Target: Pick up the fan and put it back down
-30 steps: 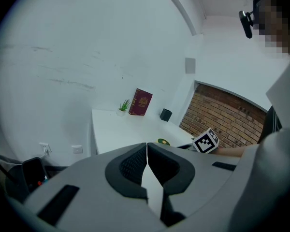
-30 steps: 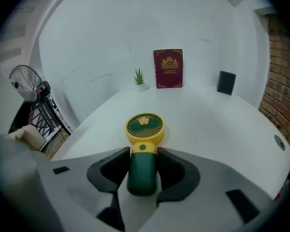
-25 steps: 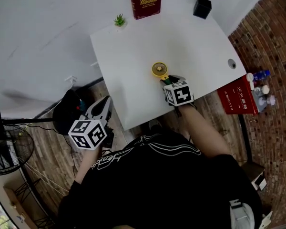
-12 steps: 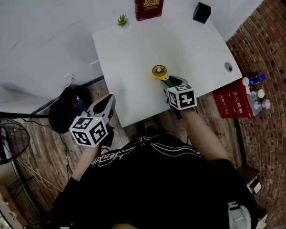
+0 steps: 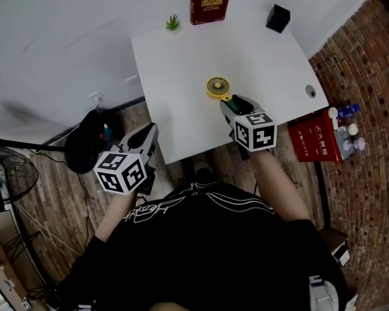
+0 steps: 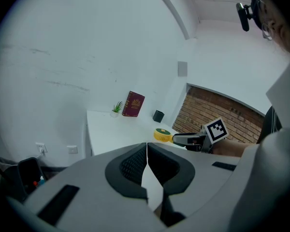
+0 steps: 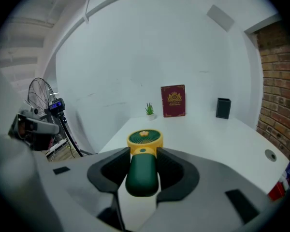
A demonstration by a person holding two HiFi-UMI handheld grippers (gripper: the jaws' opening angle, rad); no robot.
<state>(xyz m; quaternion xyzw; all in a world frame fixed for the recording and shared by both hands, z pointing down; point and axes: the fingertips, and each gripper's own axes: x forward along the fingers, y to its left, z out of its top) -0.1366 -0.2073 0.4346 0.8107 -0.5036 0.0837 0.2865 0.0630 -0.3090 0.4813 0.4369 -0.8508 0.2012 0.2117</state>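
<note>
The white table fills the middle of the head view, and the work sits toward its 5 o'clock side. The right gripper reaches in from 5 o'clock with its jaws partly apart and pressed on the green handle of the fan, whose yellow head points toward 12 o'clock. The left gripper hangs off the table at 7 o'clock over the wooden floor, its jaws together on nothing. The fan appears to be held clear of the tabletop, so the pick-up half looks done and the put-down half is in hand. The next move calls for lowering the fan onto bare table and keeping the handle gripped until it rests there. Only then should the jaws part. By count there are one table, two grippers, one red book standing at 12 o'clock, one fan, one black box at 1 o'clock and one small potted plant at 11 o'clock.
</note>
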